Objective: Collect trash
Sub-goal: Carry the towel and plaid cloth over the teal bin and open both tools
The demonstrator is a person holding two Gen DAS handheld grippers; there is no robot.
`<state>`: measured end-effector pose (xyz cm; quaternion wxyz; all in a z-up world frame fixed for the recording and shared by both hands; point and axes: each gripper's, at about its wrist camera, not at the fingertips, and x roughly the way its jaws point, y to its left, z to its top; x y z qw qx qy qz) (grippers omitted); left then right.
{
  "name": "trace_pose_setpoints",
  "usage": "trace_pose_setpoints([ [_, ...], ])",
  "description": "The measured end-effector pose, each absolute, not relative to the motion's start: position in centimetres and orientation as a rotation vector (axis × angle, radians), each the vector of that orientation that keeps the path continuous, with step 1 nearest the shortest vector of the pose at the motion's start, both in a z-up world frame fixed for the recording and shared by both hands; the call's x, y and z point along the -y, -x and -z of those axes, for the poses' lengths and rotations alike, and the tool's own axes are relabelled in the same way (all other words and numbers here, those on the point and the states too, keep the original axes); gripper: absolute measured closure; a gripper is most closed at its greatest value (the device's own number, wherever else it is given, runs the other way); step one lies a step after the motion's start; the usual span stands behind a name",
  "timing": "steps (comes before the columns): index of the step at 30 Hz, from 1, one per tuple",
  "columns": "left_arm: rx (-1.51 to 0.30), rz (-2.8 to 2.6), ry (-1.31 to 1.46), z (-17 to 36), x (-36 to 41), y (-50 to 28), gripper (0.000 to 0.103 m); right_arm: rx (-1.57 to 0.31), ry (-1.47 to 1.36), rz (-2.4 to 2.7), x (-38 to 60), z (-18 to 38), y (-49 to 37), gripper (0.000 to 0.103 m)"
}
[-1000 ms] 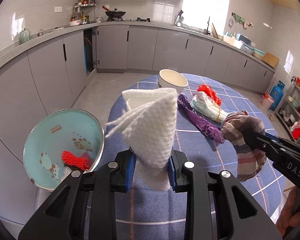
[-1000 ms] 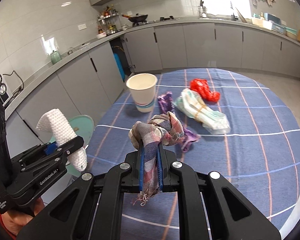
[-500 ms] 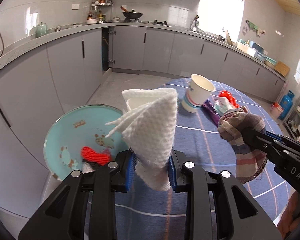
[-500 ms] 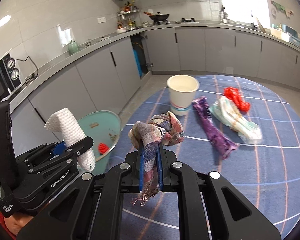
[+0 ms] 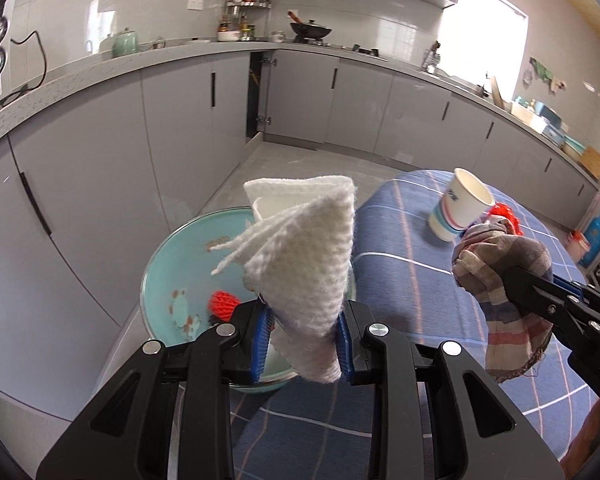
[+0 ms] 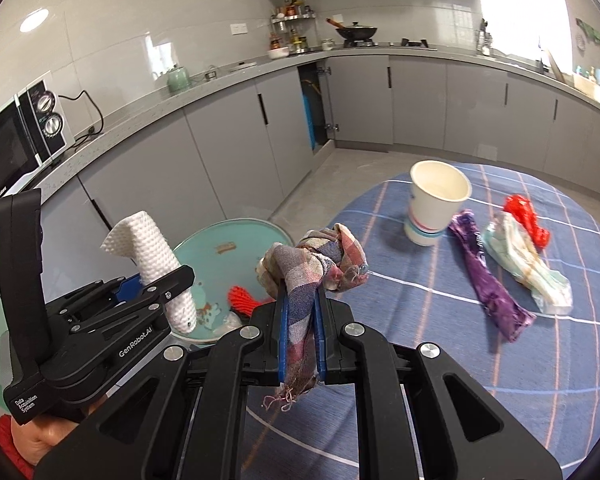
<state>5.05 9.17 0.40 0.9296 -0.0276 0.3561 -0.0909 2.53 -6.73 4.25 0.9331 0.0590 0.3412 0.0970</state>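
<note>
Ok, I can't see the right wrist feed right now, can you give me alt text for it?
The right gripper is shut on a bunched plaid cloth above the blue checked table. Left of it, the left gripper holds a white paper towel over a teal bin. A paper cup and wrappers remain on the table.

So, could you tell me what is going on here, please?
A person is clearing trash off a table with a handheld claw in each hand. The left claw is shut on a folded white paper towel, and the right claw is shut on a crumpled plaid cloth. Both hang near a teal bin beside the table, which already holds a red scrap. A paper cup, a purple wrapper and other scraps lie on the blue tablecloth.
</note>
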Motion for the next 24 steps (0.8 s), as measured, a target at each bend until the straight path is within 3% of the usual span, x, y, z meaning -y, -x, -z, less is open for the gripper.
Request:
trace_pose_setpoints([
  [24, -0.799, 0.077, 0.115, 2.6, -14.7, -9.7, 0.075, -0.787, -0.096, -0.275, 0.9, -1.3, -8.9, 0.091],
])
